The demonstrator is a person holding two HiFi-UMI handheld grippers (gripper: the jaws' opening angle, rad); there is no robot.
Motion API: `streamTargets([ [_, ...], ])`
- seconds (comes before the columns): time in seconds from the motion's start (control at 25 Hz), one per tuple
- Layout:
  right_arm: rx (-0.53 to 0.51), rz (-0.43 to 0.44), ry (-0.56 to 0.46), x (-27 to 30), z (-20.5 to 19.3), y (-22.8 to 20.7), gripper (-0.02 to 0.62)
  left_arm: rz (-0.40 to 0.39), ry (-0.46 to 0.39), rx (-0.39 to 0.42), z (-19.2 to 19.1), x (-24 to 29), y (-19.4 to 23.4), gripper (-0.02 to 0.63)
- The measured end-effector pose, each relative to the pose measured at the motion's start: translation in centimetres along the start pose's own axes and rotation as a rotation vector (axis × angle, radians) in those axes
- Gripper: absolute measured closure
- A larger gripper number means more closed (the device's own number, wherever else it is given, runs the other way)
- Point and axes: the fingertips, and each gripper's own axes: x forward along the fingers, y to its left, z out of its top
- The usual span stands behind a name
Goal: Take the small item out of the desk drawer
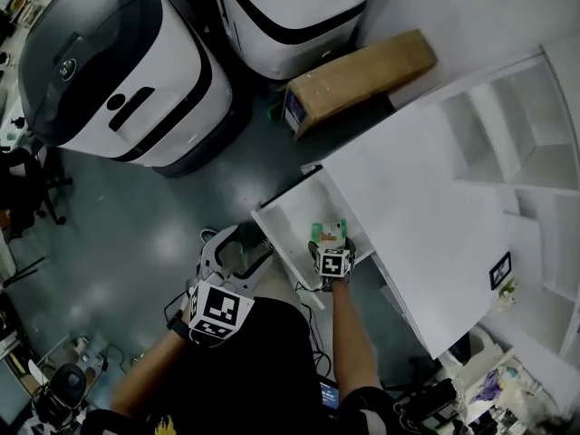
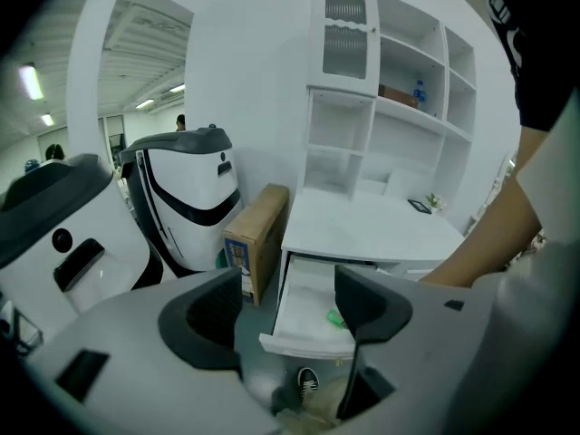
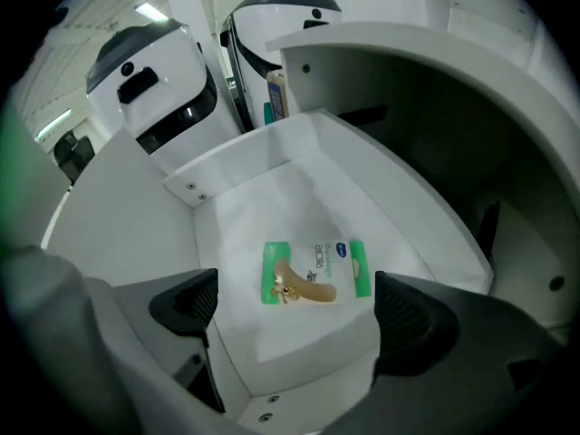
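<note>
**While drawer stands open, item not yet gripped**

Though R gripper (image 3: 297,311) is over the drawer, its jaws stand spread wide w/ nothing pinched; pads bare both sides. Small item (image 3: 315,270), a flat green-and-white packet w/ a tan picture on it, shows btwn the two jaws in the right gripper view. It lies below them on the drawer floor, approx. mid-floor, face up. No contact visible btwn pads and packet. How high above it the jaws hang: can't tell.

Drawer (image 3: 227,175): pulled well out of the white desk (image 1: 426,198). Inside is white, nothing seen in it besides the packet.

L gripper (image 2: 288,320): jaws apart, nothing btwn them. Held back from the drawer front, over the grey floor, pointing toward the desk. Not engaged w/ anything.

Further out: cardboard box (image 1: 362,75) on the floor beside the desk, two white-and-black machines beyond it. Not part of the job.

Progress (judgement):
- Done: drawer open; R jaws lined up over the packet, so approach looks mostly complete.
- Left: lower, close on packet, lift it clear of the drawer.
- Est. about halfway; grasp itself not begun.
- Packet is thin and lies flat on the floor, so the pick is prob. the fiddly part.
</note>
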Motion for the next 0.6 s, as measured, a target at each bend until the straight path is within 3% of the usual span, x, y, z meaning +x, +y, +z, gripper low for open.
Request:
streamTargets([
  [0.16, -0.008, 0.007, 0.042, 2.0, -0.5, -0.2, 0.045, 0.019, 0.003, -0.051, -0.1, 0.3, 0.2, 0.278],
  [0.4, 0.055, 0.023, 0.096, 4.9, -1.3, -0.9, 0.075, 0.023, 0.044, -0.022, -0.3, 0.7, 0.2, 0.278],
  [0.6, -0.029, -0.018, 0.165, 5.9, -1.9, -0.9, 0.101, 0.006, 0.082, -0.041, -1.3, 0.6, -0.5, 0.278],
])
